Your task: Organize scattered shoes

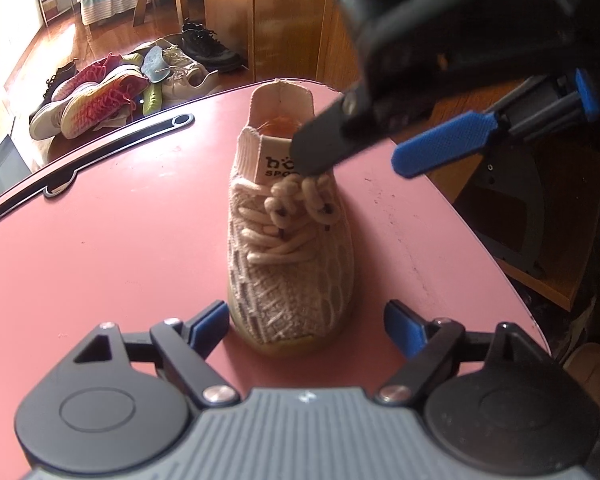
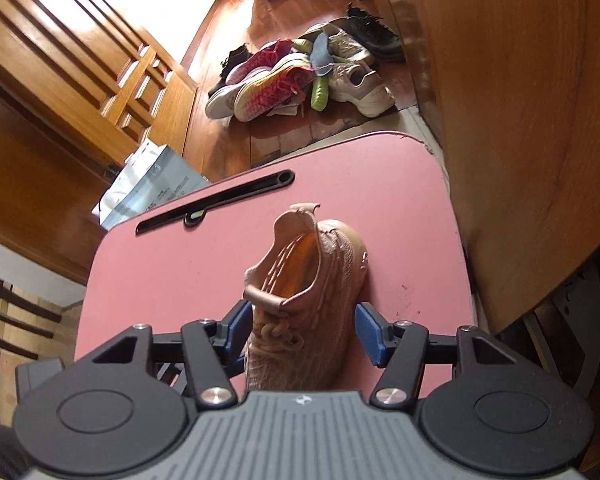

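A beige knit sneaker stands upright on the pink table, toe toward the left wrist camera. My left gripper is open, its blue pads on either side of the toe without touching. My right gripper comes in from the upper right above the shoe's tongue and laces; it is open. In the right wrist view the same sneaker sits between the open pads of the right gripper, which straddles the lace area.
A pile of scattered shoes lies on the wooden floor beyond the table, also in the right wrist view. A black slot runs along the table's far side. A wooden cabinet stands at the right. A white bag sits at the left.
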The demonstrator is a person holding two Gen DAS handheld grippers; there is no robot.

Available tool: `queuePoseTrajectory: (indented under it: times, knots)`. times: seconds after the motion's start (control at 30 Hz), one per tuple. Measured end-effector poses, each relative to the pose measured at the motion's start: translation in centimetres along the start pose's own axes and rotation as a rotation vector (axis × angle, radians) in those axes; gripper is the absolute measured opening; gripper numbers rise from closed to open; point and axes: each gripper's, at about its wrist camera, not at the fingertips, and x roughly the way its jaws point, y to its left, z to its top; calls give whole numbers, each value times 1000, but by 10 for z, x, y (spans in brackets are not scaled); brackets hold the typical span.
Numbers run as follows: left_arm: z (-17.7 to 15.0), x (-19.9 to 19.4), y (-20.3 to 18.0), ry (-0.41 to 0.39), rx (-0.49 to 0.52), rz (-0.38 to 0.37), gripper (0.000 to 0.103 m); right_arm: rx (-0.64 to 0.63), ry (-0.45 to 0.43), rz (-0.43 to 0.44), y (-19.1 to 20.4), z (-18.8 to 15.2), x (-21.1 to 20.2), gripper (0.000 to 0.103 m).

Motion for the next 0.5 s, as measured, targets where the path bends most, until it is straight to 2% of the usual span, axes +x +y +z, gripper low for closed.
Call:
queuePoseTrajectory:
  times: [0.13,0.2,0.37,0.43,0.47,0.5]
  knots:
    - [-2,0,-4,1,21,12,85,-31,26,2,4,-4,7,59]
    - [-3,0,-5,0,28,13,85,-46,40,3,6,-6,10,64]
    - [-4,2,-5,-8,40,24,86,-85,73,6,12,-11,19,63]
    - [-3,2,-5,-14,38,22,86,-102,74,16,9,-12,18,56]
    - [-3,3,-4,-17,35,21,86,-112,71,23,7,-12,16,49]
    - [-2,3,-3,-20,28,20,85,-126,66,21,9,-11,16,48]
